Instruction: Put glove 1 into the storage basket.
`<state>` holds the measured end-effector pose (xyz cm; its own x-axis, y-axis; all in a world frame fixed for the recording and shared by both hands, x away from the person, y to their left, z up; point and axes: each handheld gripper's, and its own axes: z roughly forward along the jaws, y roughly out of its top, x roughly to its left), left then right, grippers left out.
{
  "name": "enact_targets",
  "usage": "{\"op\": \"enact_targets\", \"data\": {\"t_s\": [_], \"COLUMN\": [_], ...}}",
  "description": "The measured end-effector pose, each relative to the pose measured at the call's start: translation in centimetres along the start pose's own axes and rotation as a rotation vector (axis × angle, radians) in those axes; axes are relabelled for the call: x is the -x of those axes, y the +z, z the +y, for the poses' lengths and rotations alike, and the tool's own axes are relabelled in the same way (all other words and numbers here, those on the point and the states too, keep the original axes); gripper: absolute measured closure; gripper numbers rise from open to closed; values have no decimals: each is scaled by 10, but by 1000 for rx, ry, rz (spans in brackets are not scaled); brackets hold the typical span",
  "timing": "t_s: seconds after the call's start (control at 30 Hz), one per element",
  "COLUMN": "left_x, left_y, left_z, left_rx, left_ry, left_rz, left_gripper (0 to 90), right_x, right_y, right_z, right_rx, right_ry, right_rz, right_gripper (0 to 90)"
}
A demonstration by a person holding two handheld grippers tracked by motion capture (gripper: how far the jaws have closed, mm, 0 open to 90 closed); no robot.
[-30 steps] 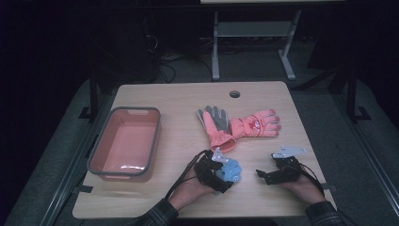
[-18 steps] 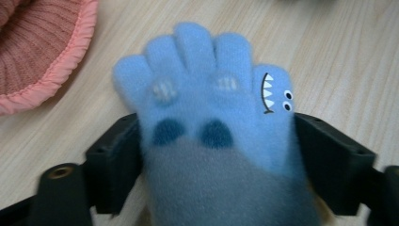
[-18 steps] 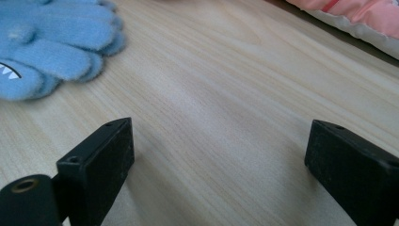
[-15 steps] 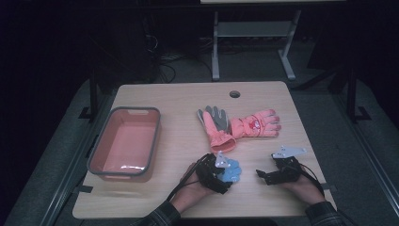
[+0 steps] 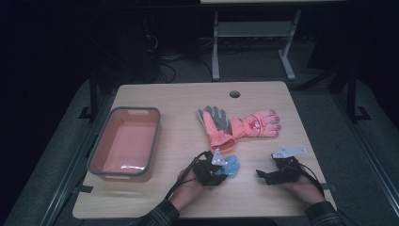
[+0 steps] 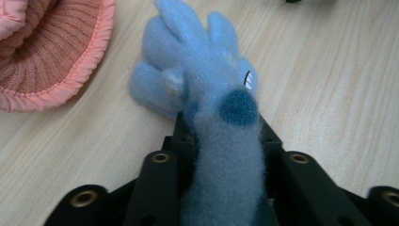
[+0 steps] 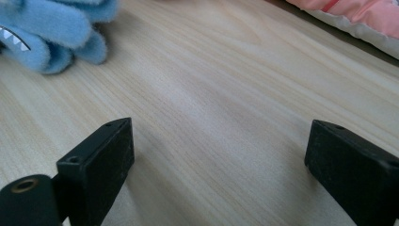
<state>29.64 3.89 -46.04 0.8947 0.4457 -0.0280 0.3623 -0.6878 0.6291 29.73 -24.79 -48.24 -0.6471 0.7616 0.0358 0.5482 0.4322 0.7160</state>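
Presently on the wooden table (image 5: 179,99): one small blue fleece glove (image 5: 230,165), lying toward six o'clock of the tabletop, its cuff caught between the jaws of the left gripper (image 5: 217,175). In the left gripper view the black jaws have just been closing and now press the fuzzy blue cuff (image 6: 226,155) from both sides, the glove's fingers splayed flat on the wood beyond them. One right gripper (image 5: 263,175), at about five o'clock, resting low over bare wood with its jaws standing wide apart and nothing between them; the right gripper view shows the blue glove (image 7: 51,33) off to its upper left, apart from the jaws. One pair of larger pink gloves (image 5: 240,125) near the table's centre, the grey-palmed one overlapping the other, untouched. One pink tray (image 5: 94,155) with a grey rim at about nine o'clock, nothing inside it. Status, as a judgement: the grasp on the blue glove looks made, but it has not left the table; lifting, carrying to the tray and letting go remain, and the pink pair likely follows.
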Motion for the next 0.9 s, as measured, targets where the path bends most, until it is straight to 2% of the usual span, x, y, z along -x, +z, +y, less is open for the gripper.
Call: {"op": "enact_targets", "data": {"t_s": [0.17, 0.3, 0.37, 0.5, 0.53, 0.6, 0.7, 0.9], "left_x": [-2, -7, -9, -12, -13, -14, -17, -22], "left_y": [0, -1, -3, -6, -8, -11, -19, -35], "left_z": [0, 0, 1, 1, 1, 2, 3, 5], "left_rx": [1, 12, 6, 23, 22, 45, 50, 76], "left_ry": [9, -6, -1, -24, -19, -38, -35, -50], "left_rz": [-21, -54, -73, -100, -109, -123, -144, -159], "left_gripper": [737, 751, 754, 757, 757, 758, 758, 758], "right_x": [0, 0, 0, 0, 0, 0, 0, 0], "right_y": [0, 0, 0, 0, 0, 0, 0, 0], "right_z": [0, 0, 0, 0, 0, 0, 0, 0], "right_rx": [0, 0, 0, 0, 0, 1, 0, 0], "right_ry": [-1, -1, 0, 1, 1, 1, 1, 1], "right_rz": [0, 0, 0, 0, 0, 0, 0, 0], "right_gripper": [81, 81, 80, 80, 80, 80, 80, 80]}}
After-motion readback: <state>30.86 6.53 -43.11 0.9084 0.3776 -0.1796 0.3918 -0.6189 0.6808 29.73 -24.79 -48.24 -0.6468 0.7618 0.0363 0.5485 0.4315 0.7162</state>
